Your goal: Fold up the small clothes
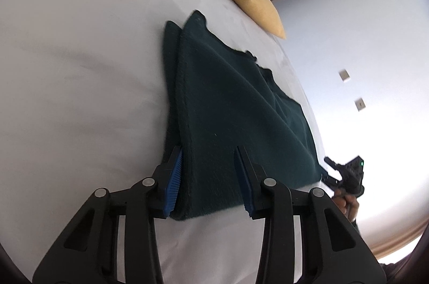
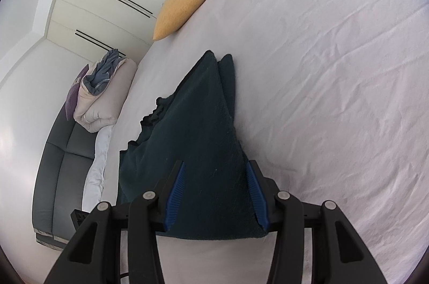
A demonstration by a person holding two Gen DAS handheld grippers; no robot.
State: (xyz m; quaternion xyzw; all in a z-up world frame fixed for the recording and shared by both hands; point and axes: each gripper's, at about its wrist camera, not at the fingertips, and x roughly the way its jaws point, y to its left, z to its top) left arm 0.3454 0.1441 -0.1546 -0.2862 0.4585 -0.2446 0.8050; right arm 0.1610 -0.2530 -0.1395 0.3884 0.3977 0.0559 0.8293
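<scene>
I hold a two-finger gripper in each hand above a bed covered with a pale sheet. On the sheet lies one dark green garment, a thick, fuzzy piece of clothing that looks already folded at least once: along one side I see two layers stacked, their edges running side by side to a double point at the far end. The opposite side looks less tidy, with a wavy, ragged edge and a crease across the top layer.

My left gripper points down at the near end of the garment. Its blue ribbed pads stand apart, one at the cloth's outer edge and the other over its surface. I see no fabric pinched between them, so I read this gripper as open over the cloth, not holding it.

My right gripper is at the near end from the other side. Its jaws also stand apart, with the garment's corner lying between the pads; whether they press on the cloth I cannot tell.

A yellow cushion sits at the far edge of the bed, well apart from the garment. Beyond the bed are a grey sofa with a bundle of bedding, and pale cupboards.

My judgement: the folding is partly done. The ragged side needs squaring, and perhaps one more fold is left.
</scene>
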